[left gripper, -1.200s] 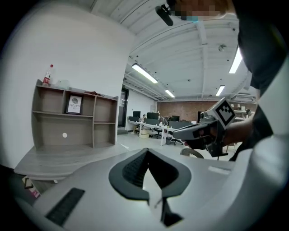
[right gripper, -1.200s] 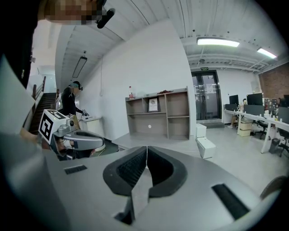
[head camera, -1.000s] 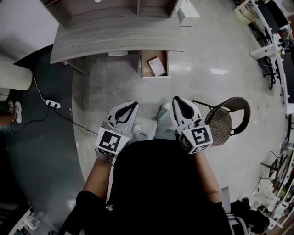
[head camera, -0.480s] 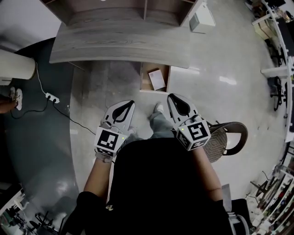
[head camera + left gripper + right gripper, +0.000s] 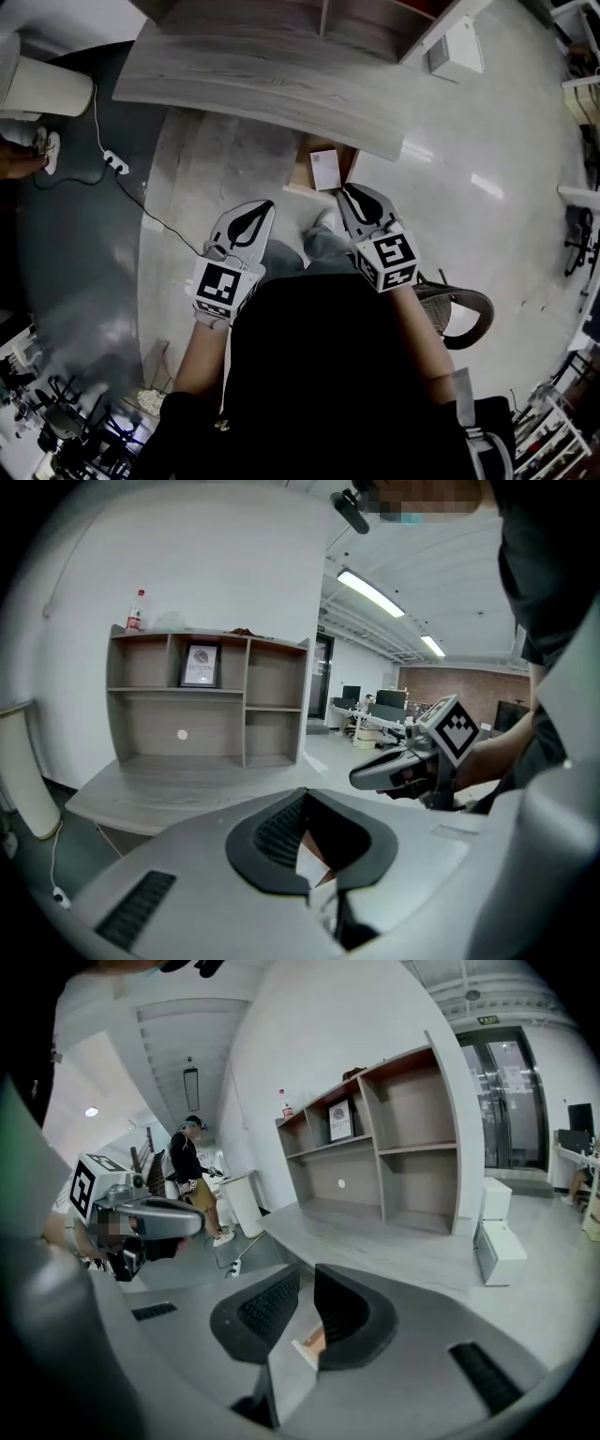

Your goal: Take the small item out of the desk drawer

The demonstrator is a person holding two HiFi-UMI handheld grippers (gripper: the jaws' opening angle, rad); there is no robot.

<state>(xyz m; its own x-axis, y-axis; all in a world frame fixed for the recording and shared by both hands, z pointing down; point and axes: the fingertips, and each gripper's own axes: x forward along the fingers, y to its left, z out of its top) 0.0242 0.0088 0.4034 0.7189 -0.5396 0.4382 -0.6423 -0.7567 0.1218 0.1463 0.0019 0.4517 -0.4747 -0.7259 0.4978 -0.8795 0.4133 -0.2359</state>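
Note:
The wooden desk drawer (image 5: 301, 174) stands pulled out under the desk's (image 5: 262, 80) front edge. In it lies a small white flat item (image 5: 324, 169). My right gripper (image 5: 345, 191) hovers just in front of the drawer, apart from the item. Its jaws are opening: a narrow gap shows between the fingertips of the right gripper (image 5: 308, 1277) and nothing is in it. A strip of the drawer (image 5: 310, 1342) shows through that gap. My left gripper (image 5: 268, 206) hangs further left over the floor. The left gripper's (image 5: 305, 793) tips meet, holding nothing.
A shelf unit (image 5: 206, 700) stands on the desk. A round brown chair (image 5: 461, 315) is behind my right arm. A power strip with cable (image 5: 116, 161) lies on the floor at left. A white box (image 5: 455, 52) sits right of the desk. A person (image 5: 188, 1168) stands far off.
The desk and drawer have come nearer and turned in the head view. My right gripper has advanced up to the drawer's front. The chair has dropped behind. The left gripper has barely moved.

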